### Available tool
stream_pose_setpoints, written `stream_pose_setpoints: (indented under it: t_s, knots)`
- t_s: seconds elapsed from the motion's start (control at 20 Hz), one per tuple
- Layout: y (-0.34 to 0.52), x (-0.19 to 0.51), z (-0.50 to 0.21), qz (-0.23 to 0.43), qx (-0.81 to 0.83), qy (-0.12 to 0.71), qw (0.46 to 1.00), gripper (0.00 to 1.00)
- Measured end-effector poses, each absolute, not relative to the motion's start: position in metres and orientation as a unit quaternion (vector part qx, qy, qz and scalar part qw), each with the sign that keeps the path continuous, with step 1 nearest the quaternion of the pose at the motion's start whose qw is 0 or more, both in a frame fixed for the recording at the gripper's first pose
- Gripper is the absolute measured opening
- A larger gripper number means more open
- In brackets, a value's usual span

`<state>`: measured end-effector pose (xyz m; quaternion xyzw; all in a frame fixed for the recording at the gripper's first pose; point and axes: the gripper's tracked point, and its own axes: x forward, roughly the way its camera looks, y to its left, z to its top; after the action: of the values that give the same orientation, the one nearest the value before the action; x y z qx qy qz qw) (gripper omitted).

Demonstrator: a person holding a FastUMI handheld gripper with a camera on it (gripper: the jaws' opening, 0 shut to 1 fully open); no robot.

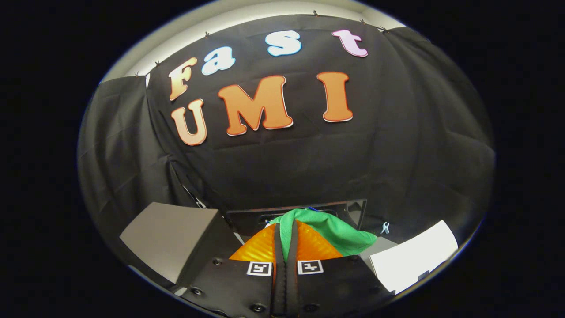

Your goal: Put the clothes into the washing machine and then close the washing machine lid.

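Observation:
My gripper (pixel 286 226) is shut on a green garment (pixel 342 234). A strip of the cloth is pinched between the two orange fingers (pixel 257 248), and the rest bunches over the right finger and hangs off to the right. Just beyond the fingertips stands a dark glossy panel (pixel 355 210), which looks like the washing machine's raised lid. The garment and fingers hide the machine's opening. I am lifted and looking mostly at the booth's black cloth wall.
A grey box-like body (pixel 165 238) sits low to the left of the fingers. A white flat surface (pixel 415 256) with a grey edge lies low to the right. A small pale clip (pixel 385 228) hangs on the cloth wall behind.

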<state>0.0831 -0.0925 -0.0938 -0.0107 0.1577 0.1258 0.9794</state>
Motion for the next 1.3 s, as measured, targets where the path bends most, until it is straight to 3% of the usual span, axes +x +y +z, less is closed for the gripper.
stream_pose_setpoints:
  t_s: [0.45,1.3]
  knots:
    - [-0.139,0.121,-0.183,0.100,0.008,0.239,0.966,0.08]
    - [-0.144,0.173,-0.358,0.070,0.009,0.353,0.933,0.08]
